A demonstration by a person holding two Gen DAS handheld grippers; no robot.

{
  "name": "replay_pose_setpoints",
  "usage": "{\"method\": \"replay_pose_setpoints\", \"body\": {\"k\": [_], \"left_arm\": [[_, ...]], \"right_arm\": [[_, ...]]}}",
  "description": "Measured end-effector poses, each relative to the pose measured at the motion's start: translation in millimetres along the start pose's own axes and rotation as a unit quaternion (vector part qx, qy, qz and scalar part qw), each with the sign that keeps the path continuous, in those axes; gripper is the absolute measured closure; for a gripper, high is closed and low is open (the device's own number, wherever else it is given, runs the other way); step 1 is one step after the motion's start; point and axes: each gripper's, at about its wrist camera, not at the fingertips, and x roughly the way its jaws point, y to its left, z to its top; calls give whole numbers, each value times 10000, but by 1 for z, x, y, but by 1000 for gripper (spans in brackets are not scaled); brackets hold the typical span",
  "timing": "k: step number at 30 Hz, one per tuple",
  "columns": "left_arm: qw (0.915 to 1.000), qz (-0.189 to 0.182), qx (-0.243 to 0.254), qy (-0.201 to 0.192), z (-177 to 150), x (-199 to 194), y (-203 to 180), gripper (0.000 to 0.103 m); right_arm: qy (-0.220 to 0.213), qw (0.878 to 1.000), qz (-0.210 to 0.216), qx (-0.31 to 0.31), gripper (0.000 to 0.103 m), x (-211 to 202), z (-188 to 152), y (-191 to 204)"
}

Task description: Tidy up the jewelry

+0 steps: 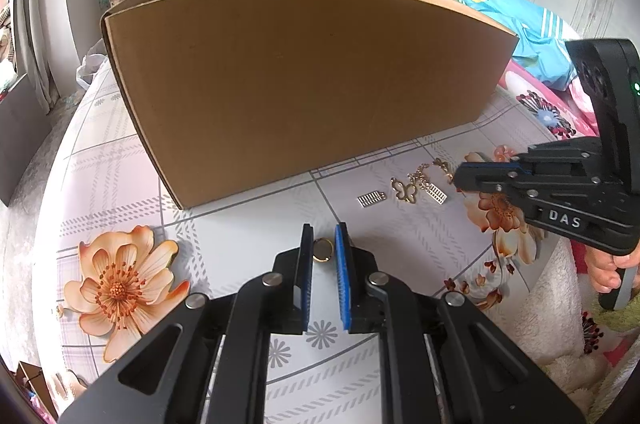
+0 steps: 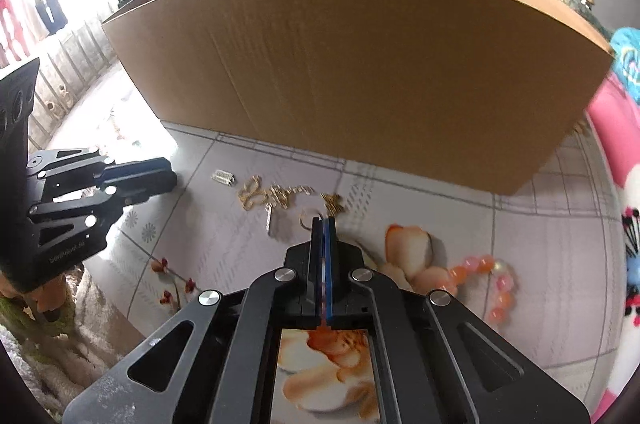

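Left gripper (image 1: pixel 324 244) fingers apart around gold ring (image 1: pixel 322 250) | right gripper (image 2: pixel 324 224) clenched, contents unclear | close squarely on ring, lift into cardboard box (image 1: pixel 304 80)

I saw the surface (image 1: pixel 248 224), covered in a pale checked cloth printed with orange flowers. A large open cardboard box (image 1: pixel 304 84) stood on it, just beyond my left tool (image 1: pixel 324 236). A gold ring (image 1: pixel 322 250) lay on the cloth between that tool's fingers. To its right lay a silver rectangular charm (image 1: pixel 371 200), a gold butterfly pendant (image 1: pixel 405 190) and a gold chain (image 1: pixel 424 176). Right of my right tool (image 2: pixel 325 224) lay an orange-and-pink bead bracelet (image 2: pixel 486 282).
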Motion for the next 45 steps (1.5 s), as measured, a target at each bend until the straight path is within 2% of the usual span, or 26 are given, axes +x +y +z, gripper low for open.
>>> {"method": "replay_pose_setpoints", "body": {"k": [4, 8, 10, 11, 16, 24, 28, 30, 34, 37, 39, 45], "left_arm": [[10000, 13, 10, -8, 0, 0, -1, 93], [10000, 15, 17, -4, 0, 0, 0, 93], [10000, 11, 15, -4, 0, 0, 0, 93], [10000, 8, 13, -2, 0, 1, -1, 93], [10000, 14, 15, -8, 0, 1, -1, 93], [10000, 19, 25, -10, 0, 1, -2, 93], [10000, 22, 28, -14, 0, 1, -3, 93], [10000, 28, 35, -16, 0, 2, -3, 93], [10000, 37, 44, -25, -1, 2, -4, 93], [10000, 32, 39, -25, 0, 2, -4, 93], [10000, 36, 44, -24, 0, 2, -4, 93], [10000, 37, 64, -42, -1, 2, -5, 93]], "right_arm": [[72, 10000, 13, 65, 103, -4, -4, -1], [-63, 9999, 80, 137, 97, -15, -4, -3], [-177, 9996, 109, 165, 86, -18, 1, -4], [-209, 9996, 105, 164, 84, -20, -4, 0], [-221, 9997, 116, 75, 82, -6, 12, 7], [-115, 9999, -14, -35, 83, 6, 22, 9], [-121, 9995, -206, -205, 87, 6, 19, 24], [-117, 9992, -243, -284, 93, 7, 20, 29], [-139, 9990, -276, -323, 94, 4, 21, 40], [-128, 9994, -213, -249, 95, 3, 21, 39], [-135, 9996, -177, -197, 102, 0, 21, 31], [-102, 9999, -112, -23, 103, -9, 17, 18]]}}
